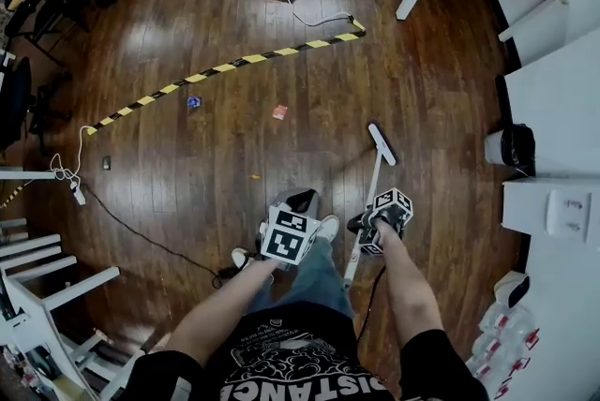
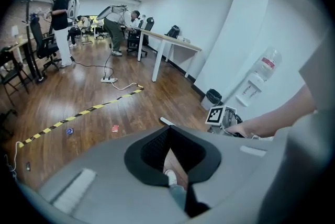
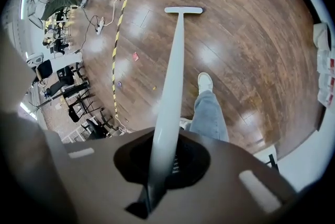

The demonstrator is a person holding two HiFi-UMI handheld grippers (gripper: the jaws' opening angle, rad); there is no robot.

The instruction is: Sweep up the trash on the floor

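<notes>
Holding a long-handled white broom (image 3: 177, 55) in the right gripper (image 3: 161, 168), jaws pinched on the handle, flat head down on the dark wooden floor (image 1: 178, 174). Carrying nothing in the left gripper (image 2: 170, 161), jaws slightly parted. Mid-floor, just short of the yellow-and-black striped tape (image 1: 225, 66): a small red scrap (image 1: 279, 111), a blue scrap (image 1: 193, 101), a tiny orange crumb (image 1: 254, 176).

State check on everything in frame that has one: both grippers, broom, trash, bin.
left hand-held gripper: open, nothing between the jaws
right hand-held gripper: shut on the broom's handle
broom: tilted, head down at the floor
red trash piece: loose on the floor, not swept
blue trash piece: loose on the floor, not swept
bin: upright, dark liner in
</notes>
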